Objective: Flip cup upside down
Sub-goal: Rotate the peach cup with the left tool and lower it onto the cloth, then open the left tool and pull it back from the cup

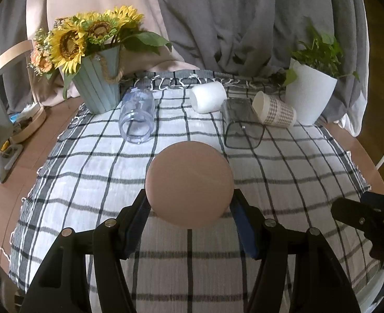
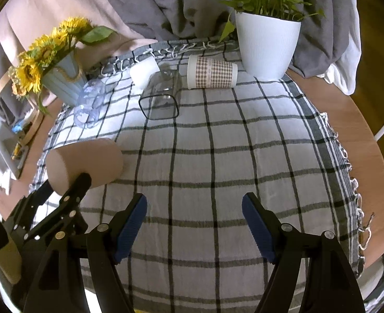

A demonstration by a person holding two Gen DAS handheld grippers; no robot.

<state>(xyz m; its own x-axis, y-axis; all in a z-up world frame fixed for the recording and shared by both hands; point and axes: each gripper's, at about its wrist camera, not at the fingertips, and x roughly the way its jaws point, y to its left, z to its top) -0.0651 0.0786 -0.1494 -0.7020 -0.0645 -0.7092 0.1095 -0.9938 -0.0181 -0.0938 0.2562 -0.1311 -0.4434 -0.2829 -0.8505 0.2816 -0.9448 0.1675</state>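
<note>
Pink cup (image 1: 189, 184) lies on its side, flat base toward the left wrist camera, between the left tongs (image 1: 189, 208). Both blue pads (image 1: 240, 219) sit at the cup's sides; they look pressed on it, so the tongs hold the cup. From the right wrist view the same cup (image 2: 87, 161) is at the left of the checked cloth (image 2: 218, 156), the left tongs' fingers clamped around its base end, and it looks slightly raised, though I cannot tell for sure whether it touches the cloth.

Right tongs (image 2: 194, 208) are wide, nothing between the pads, hovering over the near middle of the cloth; in the left view they show at the right edge (image 1: 369, 216).

Other cups lie on their sides toward the far side of the cloth: clear plastic cup (image 1: 138, 116) at left, white cup (image 1: 208, 96), dark-tinted square glass (image 1: 240, 122), and checked paper cup (image 1: 274, 112), which lies just beside the white plant pot (image 1: 309, 94). Sunflower pot (image 1: 99, 83) stands at the far left corner. Cloth covers a wooden table (image 2: 369, 135). Grey and pink drapes (image 1: 192, 13) behind.
</note>
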